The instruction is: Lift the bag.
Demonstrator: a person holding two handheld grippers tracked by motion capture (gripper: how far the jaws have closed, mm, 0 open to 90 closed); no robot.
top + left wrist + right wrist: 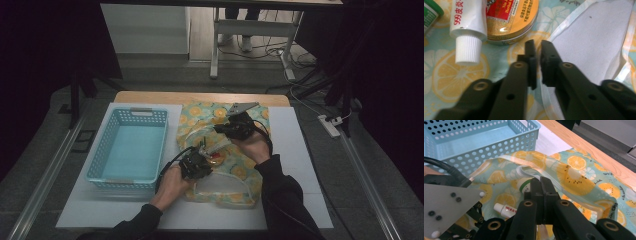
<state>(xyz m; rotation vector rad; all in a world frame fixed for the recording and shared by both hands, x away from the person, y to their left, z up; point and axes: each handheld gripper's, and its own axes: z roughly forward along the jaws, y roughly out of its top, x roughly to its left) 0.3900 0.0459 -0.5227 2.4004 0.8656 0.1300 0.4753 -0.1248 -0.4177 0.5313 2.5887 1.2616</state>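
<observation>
A citrus-print zip pouch (200, 116) lies open in the middle of the table. My right gripper (220, 129) is shut on its upper lip and holds that flap (574, 177) raised. My left gripper (202, 155) is at the lower lip, its jaws (537, 45) pinched on the white-trimmed edge. Inside the pouch (456, 75) lie a white tube with red print (469, 22), a round gold tin with a red label (511, 25) and a green-and-white bottle (525, 183). The tube (505, 210) shows under the raised flap, beside the left gripper's grey plate (449, 202).
An empty light-blue perforated basket (137, 117) stands left of the pouch on the white mat (295, 150); its wall (486, 152) is just beyond the pouch. The table's wooden far edge (200, 97) runs behind. A desk frame and cables are on the floor beyond.
</observation>
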